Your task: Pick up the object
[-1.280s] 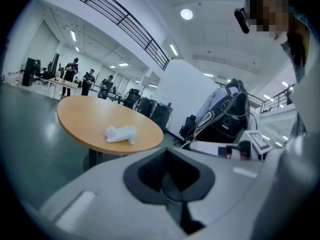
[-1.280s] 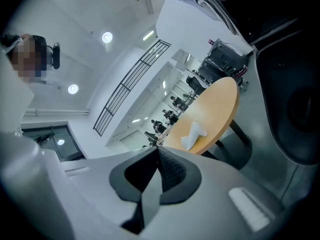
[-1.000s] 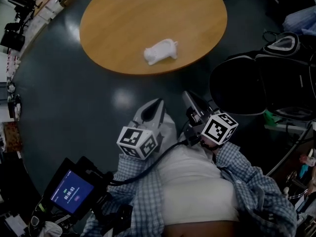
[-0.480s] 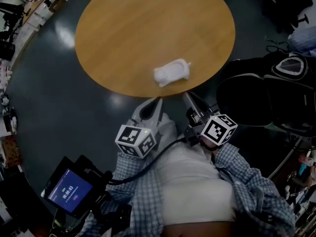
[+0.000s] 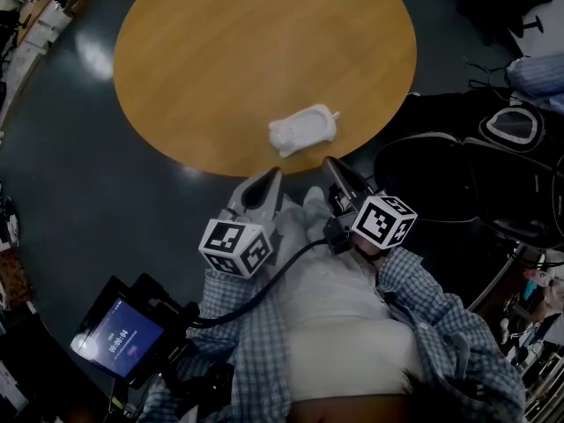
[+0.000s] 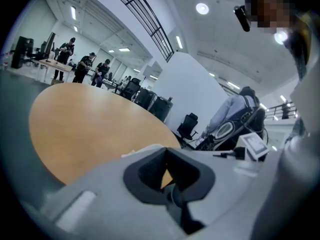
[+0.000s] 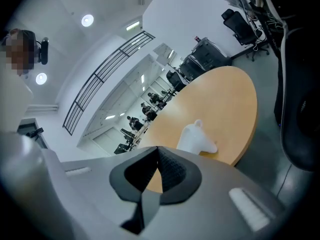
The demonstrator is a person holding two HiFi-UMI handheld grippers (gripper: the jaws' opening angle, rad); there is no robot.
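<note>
While the white animal figure [image 5: 302, 129] lies on its side on the round wooden table [image 5: 220, 60], close to the near edge, both grippers hang off the table just short of that rim, tucked against the person's body. The left gripper [image 5: 274, 175] and right gripper [image 5: 329, 162] both angle slightly down toward the table, jaws pressed together with nothing between them. In the head view the figure's long axis runs diagonally, bulkier end lower left, narrower end upper right. A black backpack [image 5: 511, 126] sits off to the right, contents not visible.
</note>
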